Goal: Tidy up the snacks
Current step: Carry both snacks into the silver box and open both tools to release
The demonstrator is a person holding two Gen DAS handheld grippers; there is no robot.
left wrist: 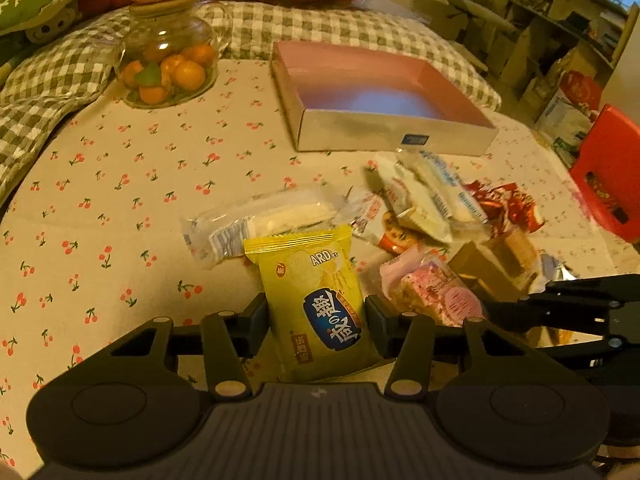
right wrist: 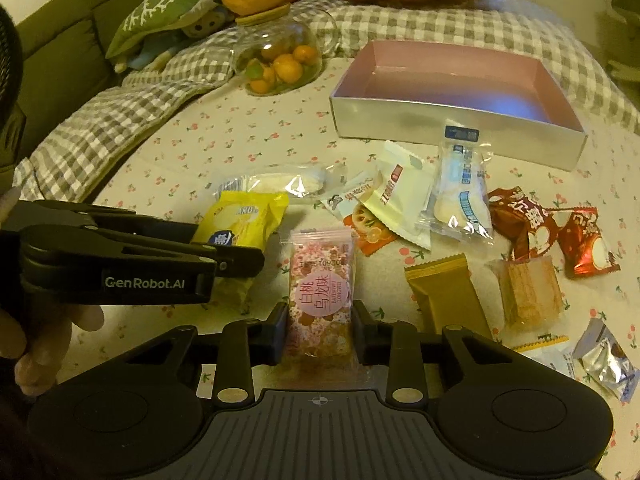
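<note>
A yellow foil snack packet [left wrist: 316, 304] is clamped between the left gripper [left wrist: 316, 320] jaws, its lower end hidden by the gripper body. A pink speckled snack bar [right wrist: 320, 308] is pinched by the nearly closed right gripper [right wrist: 320, 330]. An open pink-lined cardboard box [right wrist: 456, 112] is seen at one o'clock, with bare cherry-print tablecloth [left wrist: 120, 200] at ten.

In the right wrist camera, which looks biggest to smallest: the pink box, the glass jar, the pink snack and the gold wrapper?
1. Pink box
2. Glass jar
3. Pink snack, though it lies closest to the camera
4. Gold wrapper, close to the pink snack in looks
</note>
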